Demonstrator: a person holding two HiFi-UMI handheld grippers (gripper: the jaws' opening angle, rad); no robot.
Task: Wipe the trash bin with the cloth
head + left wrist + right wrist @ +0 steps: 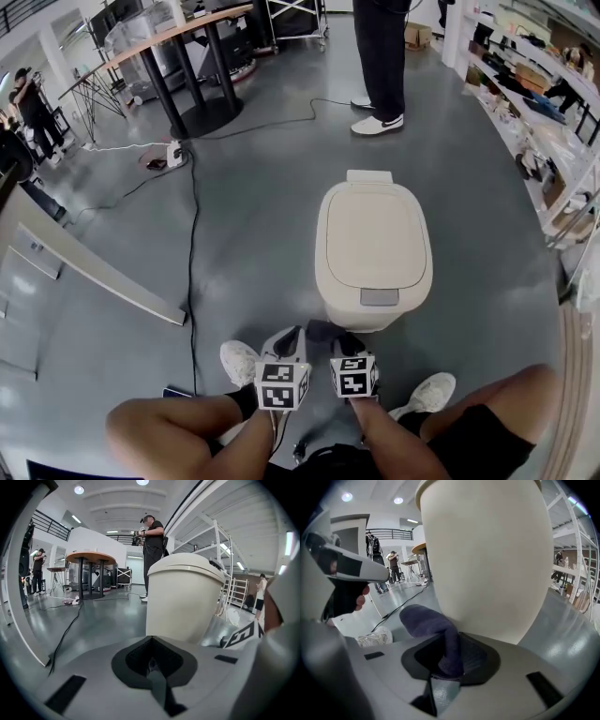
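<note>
A cream trash bin (pixel 373 248) with a shut lid stands on the grey floor just ahead of me. It fills the right gripper view (pixel 487 555) and rises close ahead in the left gripper view (pixel 183 597). My right gripper (pixel 330 334) is shut on a dark purple cloth (pixel 429 620), and the cloth (pixel 322 329) sits low by the bin's near side. The right gripper's jaws (pixel 449 641) pinch the cloth's lower fold. My left gripper (pixel 289 339) hangs beside it to the left, jaws (pixel 151 641) shut with nothing in them, a short way off the bin.
A person (pixel 380 56) stands beyond the bin. A black cable (pixel 192 234) runs along the floor on the left, past a round table on black legs (pixel 187 66). Shelving (pixel 534 112) lines the right. A long white board (pixel 94 267) lies at the left. My shoes (pixel 239 361) flank the grippers.
</note>
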